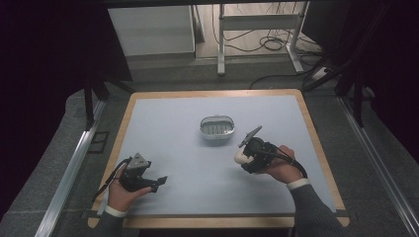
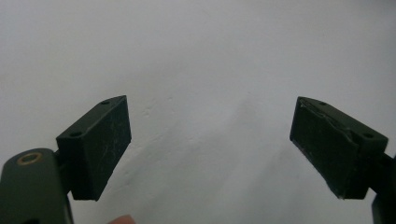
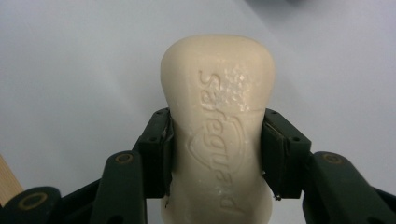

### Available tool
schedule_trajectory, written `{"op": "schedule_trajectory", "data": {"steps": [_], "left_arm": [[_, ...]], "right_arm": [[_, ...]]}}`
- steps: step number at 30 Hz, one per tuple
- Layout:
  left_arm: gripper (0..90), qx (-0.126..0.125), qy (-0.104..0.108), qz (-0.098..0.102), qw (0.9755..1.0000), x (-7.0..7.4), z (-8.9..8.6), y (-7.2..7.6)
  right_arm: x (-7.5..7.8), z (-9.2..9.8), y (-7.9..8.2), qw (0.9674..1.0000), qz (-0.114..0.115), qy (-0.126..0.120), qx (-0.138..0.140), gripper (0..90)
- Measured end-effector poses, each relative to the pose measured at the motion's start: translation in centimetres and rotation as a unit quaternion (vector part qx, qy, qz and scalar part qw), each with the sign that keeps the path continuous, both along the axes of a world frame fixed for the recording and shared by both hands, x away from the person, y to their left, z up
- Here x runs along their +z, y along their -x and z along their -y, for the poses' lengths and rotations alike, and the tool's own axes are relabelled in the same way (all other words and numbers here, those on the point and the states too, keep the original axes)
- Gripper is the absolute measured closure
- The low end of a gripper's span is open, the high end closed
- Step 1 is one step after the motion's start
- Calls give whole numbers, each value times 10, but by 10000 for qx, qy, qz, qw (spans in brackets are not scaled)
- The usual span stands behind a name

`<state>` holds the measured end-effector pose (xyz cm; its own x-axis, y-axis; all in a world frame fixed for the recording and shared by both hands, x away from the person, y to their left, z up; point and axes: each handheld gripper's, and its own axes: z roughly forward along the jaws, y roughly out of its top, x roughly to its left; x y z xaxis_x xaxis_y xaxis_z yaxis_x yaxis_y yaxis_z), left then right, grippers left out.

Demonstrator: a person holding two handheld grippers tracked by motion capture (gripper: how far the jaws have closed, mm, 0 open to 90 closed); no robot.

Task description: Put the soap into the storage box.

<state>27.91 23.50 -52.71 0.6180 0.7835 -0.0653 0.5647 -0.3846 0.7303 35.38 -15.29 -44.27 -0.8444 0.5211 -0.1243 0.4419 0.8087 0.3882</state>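
**Soap bar clamped in your right gripper; left gripper released over bare table**

Your right gripper [image 1: 243,157] is clenched on a cream soap bar [image 1: 240,156]. In the right gripper view the two black jaws press against the bar's narrow waist from either side, and the soap bar [image 3: 218,126] stands lengthwise between them, its rounded end pointing away from the camera. Embossed lettering runs along its upper face, with a shield outline beneath it; a patch near the far end looks rough or flaked.

In the high view your right hand [image 1: 282,165] holds that gripper right of the table's centre, above the pale grey table [image 1: 188,128]. A small white soap dish [image 1: 217,128] with a slotted insert sits near the middle of the table, just beyond and to the left of the held bar, apart from it.

Your left gripper [image 1: 157,181] is released: in the left gripper view its jaws stand wide apart with bare table surface between them. Your left hand [image 1: 123,193] holds it near the front left edge, well apart from the dish.
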Motion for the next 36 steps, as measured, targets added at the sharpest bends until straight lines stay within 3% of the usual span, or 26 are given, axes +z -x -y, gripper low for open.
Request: {"op": "schedule_trajectory", "data": {"steps": [15,36], "left_arm": [[130,-6,1,2,10000,0,0,0],[130,-26,-6,-23,10000,-2,2,-1]], "right_arm": [[10,-11,-17,10000,35,18,75,495],[13,-14,-34,10000,72,-40,46,495]]}}
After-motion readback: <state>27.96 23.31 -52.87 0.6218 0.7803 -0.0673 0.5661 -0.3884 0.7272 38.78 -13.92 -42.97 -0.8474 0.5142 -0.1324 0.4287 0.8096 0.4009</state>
